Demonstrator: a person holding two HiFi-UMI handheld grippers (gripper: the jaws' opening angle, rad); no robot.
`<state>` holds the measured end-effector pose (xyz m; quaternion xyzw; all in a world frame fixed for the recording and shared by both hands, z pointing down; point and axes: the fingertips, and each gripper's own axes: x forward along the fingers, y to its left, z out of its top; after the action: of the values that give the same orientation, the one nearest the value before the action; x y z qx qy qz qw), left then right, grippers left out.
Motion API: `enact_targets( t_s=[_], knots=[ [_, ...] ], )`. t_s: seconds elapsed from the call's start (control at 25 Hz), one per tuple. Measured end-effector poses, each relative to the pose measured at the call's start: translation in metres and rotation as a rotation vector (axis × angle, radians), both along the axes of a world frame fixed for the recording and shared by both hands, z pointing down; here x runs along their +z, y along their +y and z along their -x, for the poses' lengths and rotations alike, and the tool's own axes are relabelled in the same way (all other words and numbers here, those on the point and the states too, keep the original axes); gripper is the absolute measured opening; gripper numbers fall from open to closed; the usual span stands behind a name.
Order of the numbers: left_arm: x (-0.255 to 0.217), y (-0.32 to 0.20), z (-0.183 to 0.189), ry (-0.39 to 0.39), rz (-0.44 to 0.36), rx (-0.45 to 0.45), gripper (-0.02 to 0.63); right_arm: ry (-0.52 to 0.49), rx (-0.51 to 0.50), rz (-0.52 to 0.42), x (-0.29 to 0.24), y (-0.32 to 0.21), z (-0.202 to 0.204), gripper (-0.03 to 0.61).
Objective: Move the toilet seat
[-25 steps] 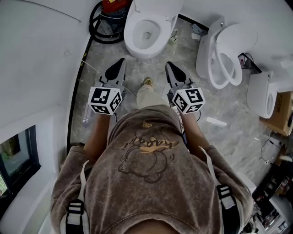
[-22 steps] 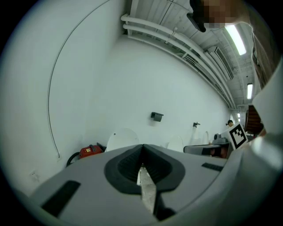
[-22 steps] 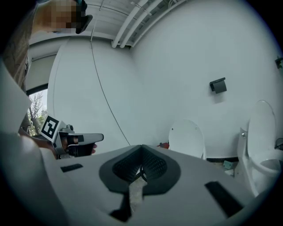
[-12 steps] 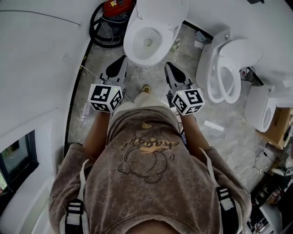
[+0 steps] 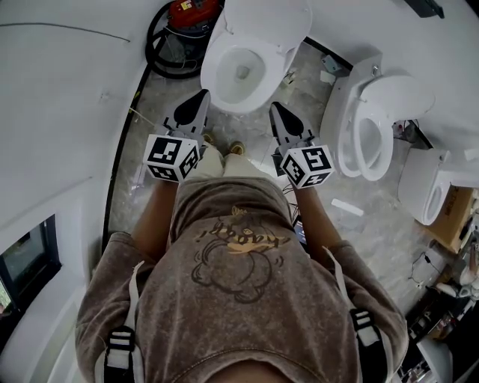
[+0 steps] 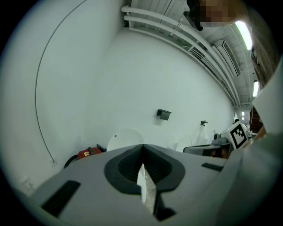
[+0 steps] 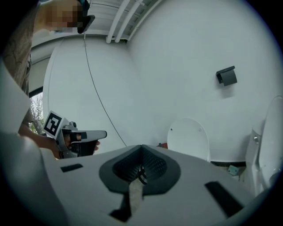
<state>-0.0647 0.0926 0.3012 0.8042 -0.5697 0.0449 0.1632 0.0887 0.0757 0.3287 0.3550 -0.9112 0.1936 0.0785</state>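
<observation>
Well, my left gripper [image 5: 199,99] and right gripper [image 5: 277,109] both have their fingers [image 6: 126,165] shut, holding nothing. The toilet seat [image 5: 212,75] lies on the toilet [image 5: 238,105] just ahead; I should open wide before I reach it.

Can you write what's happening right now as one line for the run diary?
left hand-held gripper: shut, empty | right hand-held gripper: shut, empty | toilet: straight ahead, untouched | lid: up

Toilet [image 5: 258,93] ahead; second toilet [image 5: 338,97] to its right.
</observation>
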Motion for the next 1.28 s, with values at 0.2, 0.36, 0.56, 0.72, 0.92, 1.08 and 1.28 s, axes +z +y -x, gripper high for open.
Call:
enact_targets(
  t_s=[0.2, 0.36, 0.56, 0.72, 0.92, 1.08, 1.28],
  knots=[
    [0.008, -0.015, 0.005, 0.003, 0.026, 0.017, 0.008, 0.003, 0.032, 0.021, 0.008, -0.014, 0.002, -0.002],
    [0.019, -0.028, 0.009, 0.002, 0.040, 0.046, 0.008, 0.011, 0.057, 0.033, 0.019, -0.025, 0.006, -0.002],
    [0.038, -0.048, 0.015, 0.012, 0.067, 0.058, 0.008, 0.029, 0.080, 0.054, 0.038, -0.040, 0.011, -0.002],
    [0.057, -0.062, 0.022, 0.019, 0.091, 0.067, 0.008, 0.034, 0.093, 0.076, 0.055, -0.051, 0.018, -0.002],
    [0.078, -0.079, 0.030, 0.023, 0.108, 0.072, 0.008, 0.053, 0.124, 0.082, 0.076, -0.068, 0.016, -0.002],
    [0.097, -0.092, 0.033, 0.023, 0.116, 0.084, 0.008, 0.061, 0.148, 0.084, 0.091, -0.080, 0.014, -0.002],
    [0.127, -0.103, 0.037, 0.021, 0.126, 0.092, 0.008, 0.067, 0.145, 0.106, 0.120, -0.088, 0.023, -0.002]
  ],
)
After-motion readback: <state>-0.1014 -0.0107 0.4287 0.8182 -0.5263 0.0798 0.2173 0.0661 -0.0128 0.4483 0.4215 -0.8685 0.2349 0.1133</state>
